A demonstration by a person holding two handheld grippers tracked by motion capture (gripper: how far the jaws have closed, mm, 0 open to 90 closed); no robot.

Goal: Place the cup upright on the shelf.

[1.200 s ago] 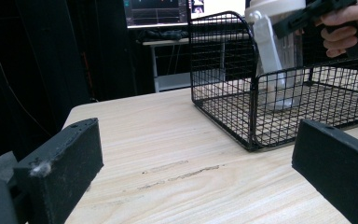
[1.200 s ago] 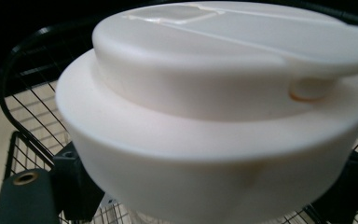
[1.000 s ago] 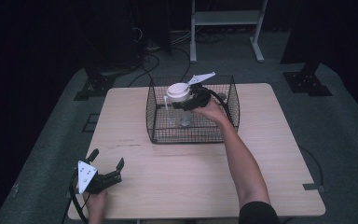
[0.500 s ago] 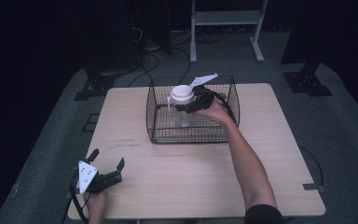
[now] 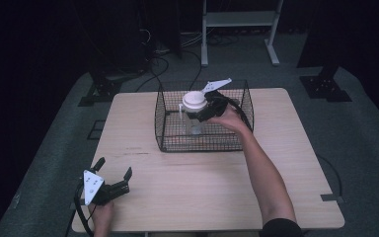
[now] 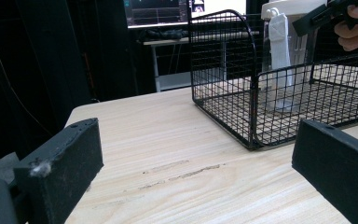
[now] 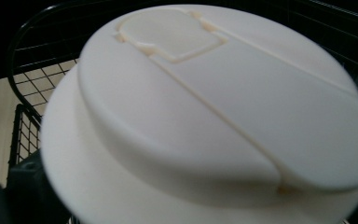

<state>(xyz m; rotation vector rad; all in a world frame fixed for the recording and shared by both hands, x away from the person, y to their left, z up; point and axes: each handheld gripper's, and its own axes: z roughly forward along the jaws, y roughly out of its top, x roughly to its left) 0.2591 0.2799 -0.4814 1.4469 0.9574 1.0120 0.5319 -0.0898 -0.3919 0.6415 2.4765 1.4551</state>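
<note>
Shifted slightly rightward since a second earlier: right gripper, inside the black wire basket, jaws just opened wide around the white lid of a clear plastic pitcher; no pad pressure discernible. Stood upright on the basket floor, near its back wall, handle facing the left gripper view. Nothing else seen in the basket. Unmoved at the table's near left corner: left gripper, jaws spread, nothing between them. Underneath, pale wooden table with a faint scuff; around it, grey carpet and dark room, metal stand behind.
</note>
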